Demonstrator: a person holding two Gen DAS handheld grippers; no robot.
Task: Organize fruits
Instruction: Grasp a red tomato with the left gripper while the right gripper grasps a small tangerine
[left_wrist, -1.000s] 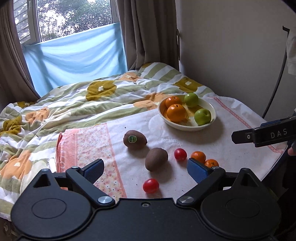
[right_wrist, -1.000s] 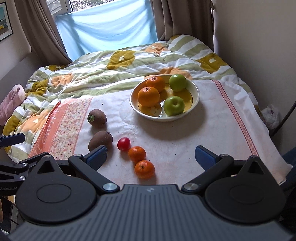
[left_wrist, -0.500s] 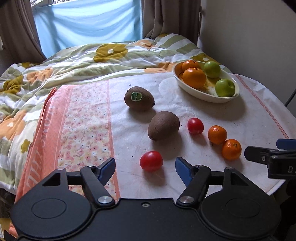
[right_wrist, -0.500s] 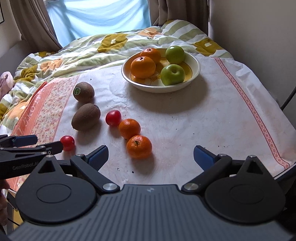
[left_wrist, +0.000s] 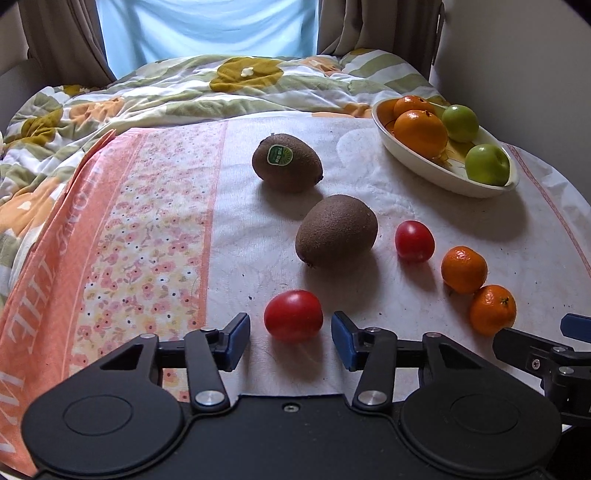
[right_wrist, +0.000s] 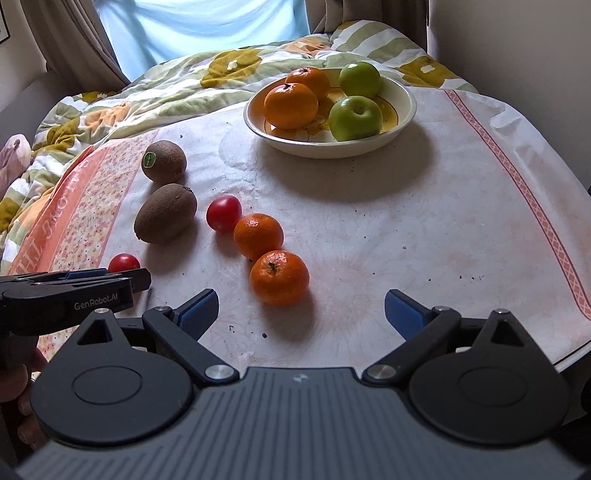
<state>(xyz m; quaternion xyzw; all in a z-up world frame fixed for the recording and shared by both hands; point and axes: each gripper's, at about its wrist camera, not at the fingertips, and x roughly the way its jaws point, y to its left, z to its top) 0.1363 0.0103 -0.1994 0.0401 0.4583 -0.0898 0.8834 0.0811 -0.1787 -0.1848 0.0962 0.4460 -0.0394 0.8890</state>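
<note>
Left gripper (left_wrist: 290, 338) is closing around the nearest tomato (left_wrist: 293, 314); the blue pads are flanking it with a sliver of cloth showing each side, not pressing yet. Right gripper (right_wrist: 300, 312) is hanging with jaws spread wide and nothing between them, the nearest mandarin (right_wrist: 279, 277) just ahead of its left pad.

Farther out a second mandarin (right_wrist: 258, 236), a second tomato (right_wrist: 224, 213) and two kiwis (left_wrist: 337, 229) are lying loose on the tablecloth (right_wrist: 424, 236). At far right the bowl (right_wrist: 400, 122) is holding two oranges and two green apples.

Risk: the tomato is smooth and round, so pads meeting it off-centre could be squirting it forward towards the near kiwi; squeezing hard could be bruising it.
</note>
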